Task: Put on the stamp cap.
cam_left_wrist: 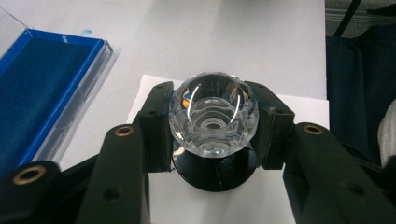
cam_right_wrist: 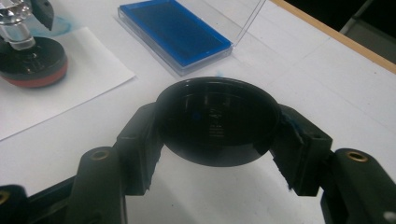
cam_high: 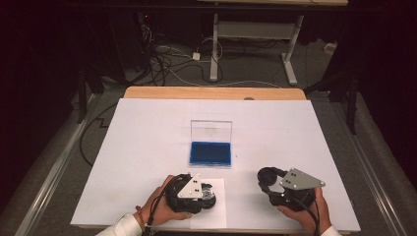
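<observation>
Pressing the stamp onto the paper: left claw is clamped on its clear knob. Right claw grips the black cap aside, ink pad open for re-inking.

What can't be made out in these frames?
- Stamp face: pressed on the paper sheet, hidden in the left gripper view by its own base.
- Black round cap: far side hidden, markings too small in the right gripper view.
- Ink pad: cut off in the left gripper view.
</observation>
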### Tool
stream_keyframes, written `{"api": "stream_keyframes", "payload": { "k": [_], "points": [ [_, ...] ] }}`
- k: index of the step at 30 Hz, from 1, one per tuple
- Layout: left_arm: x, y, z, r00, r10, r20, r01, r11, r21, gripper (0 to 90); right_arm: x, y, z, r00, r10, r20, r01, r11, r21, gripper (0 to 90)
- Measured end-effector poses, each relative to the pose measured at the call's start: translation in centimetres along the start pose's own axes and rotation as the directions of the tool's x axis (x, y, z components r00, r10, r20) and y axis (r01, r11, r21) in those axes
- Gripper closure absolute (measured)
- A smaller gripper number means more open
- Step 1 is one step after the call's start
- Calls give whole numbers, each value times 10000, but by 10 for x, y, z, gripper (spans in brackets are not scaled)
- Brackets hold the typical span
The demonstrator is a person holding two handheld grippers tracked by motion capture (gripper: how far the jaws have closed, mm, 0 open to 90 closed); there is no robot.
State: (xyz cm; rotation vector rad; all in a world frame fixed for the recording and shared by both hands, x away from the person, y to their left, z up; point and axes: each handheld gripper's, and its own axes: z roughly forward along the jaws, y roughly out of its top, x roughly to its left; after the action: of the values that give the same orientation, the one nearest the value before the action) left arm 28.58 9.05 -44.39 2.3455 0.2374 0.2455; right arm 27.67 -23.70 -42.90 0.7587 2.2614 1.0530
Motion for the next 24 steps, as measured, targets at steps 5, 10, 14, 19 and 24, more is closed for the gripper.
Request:
{"api": "stream_keyframes", "payload": {
  "k": [5, 10, 14, 19, 24],
  "points": [
    [2, 1, -7, 9999, -150, -38, 149, 9997, -212, 542, 0, -1, -3, 10000, 10, 28, -10, 10000, -40, 386],
    [6, 1, -13, 9993, -257, -280, 244, 9986, -465, 542, 1, 0, -3, 10000, -90, 37, 90, 9999, -58, 386],
    [9, 3, -18, 9989, -285, -375, 262, 9978, -614, 542, 1, 0, -3, 10000, -71, 37, 71, 10000, -40, 386],
    [12, 2, -21, 9985, -366, -408, 337, 9970, -692, 542, 1, 0, -3, 10000, -74, 41, 74, 10000, -44, 386],
    [15, 3, -28, 9976, -415, -560, 365, 9954, -884, 542, 1, 0, -3, 10000, -75, 30, 75, 10000, -41, 386]
  ]
}}
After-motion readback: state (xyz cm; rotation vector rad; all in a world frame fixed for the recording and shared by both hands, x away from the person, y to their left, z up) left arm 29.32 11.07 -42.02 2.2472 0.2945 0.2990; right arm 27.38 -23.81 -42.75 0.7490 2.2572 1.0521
